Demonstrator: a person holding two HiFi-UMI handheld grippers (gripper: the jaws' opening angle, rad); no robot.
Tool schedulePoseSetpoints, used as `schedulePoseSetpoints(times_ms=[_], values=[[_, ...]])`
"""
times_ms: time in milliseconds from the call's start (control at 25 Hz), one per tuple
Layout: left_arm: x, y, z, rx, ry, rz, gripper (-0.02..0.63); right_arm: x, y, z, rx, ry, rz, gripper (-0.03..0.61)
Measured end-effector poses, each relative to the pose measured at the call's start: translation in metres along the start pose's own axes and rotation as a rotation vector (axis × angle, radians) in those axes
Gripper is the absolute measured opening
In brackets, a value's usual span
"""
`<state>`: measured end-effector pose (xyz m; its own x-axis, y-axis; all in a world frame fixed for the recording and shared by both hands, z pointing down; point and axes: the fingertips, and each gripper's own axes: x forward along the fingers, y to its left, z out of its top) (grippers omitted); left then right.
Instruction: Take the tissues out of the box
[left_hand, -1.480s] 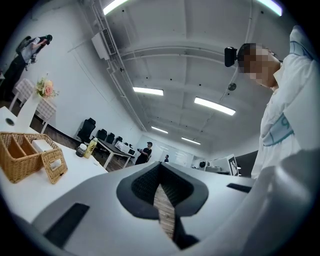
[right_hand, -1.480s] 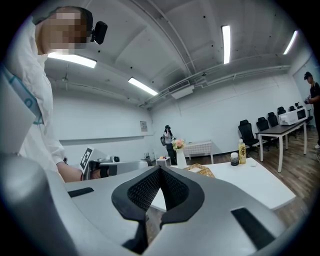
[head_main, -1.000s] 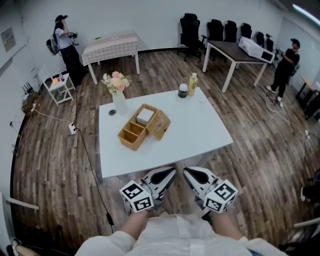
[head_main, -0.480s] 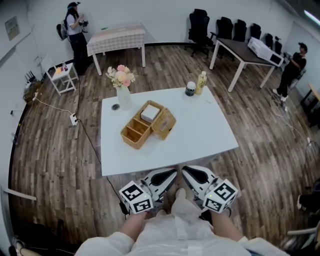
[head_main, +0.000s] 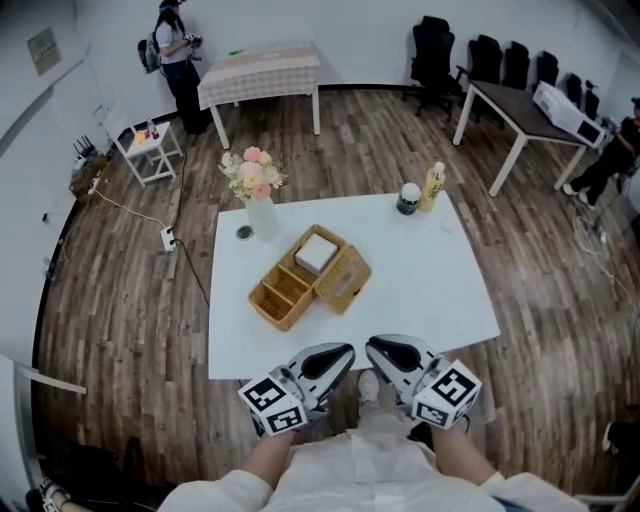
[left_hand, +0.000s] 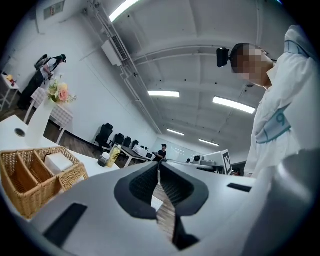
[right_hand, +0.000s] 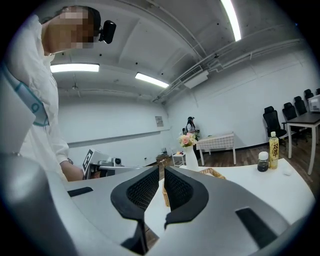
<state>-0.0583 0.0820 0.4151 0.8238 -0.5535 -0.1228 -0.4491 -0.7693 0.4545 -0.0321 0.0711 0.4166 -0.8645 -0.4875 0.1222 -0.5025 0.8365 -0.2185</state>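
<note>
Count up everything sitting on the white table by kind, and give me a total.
Wicker containers: 2, the divided basket and the box beside it
White tissue stack: 1
Vase of flowers: 1
Yellow bottle: 1
Dark jar: 1
Small dark round item: 1
Total: 7

- The head view looks steeply down from over the near edge of the white table (head_main: 440, 290), showing its whole top.
- The left gripper view sits low near that edge, tilted up along its jaws.
- The right gripper view does likewise; all three share the wicker basket (head_main: 285, 295) and flower vase (head_main: 262, 215).
</note>
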Motion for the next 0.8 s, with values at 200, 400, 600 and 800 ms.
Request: schedulePoseSetpoints(times_ms=[200,400,600,800], values=[[0.041,0.038,0.021,0.012,-0.001,0.047,0.017,0.015,-0.052,0.016,0.022,0.004,0.032,0.038],[0.072,0.076,0.034,0.037,0.036,0.118,0.056,0.025,-0.094,0.033,0.038,0.004,0.067,0.053],[0.087,0.143,0.032,0.109,0.181,0.279,0.125,0.03,-0.13,0.038,0.06,0.019,0.113,0.102],[0.089,0.213,0.032,0.189,0.348,0.444,0.174,0.034,-0.156,0.03,0.089,0.034,0.147,0.104]])
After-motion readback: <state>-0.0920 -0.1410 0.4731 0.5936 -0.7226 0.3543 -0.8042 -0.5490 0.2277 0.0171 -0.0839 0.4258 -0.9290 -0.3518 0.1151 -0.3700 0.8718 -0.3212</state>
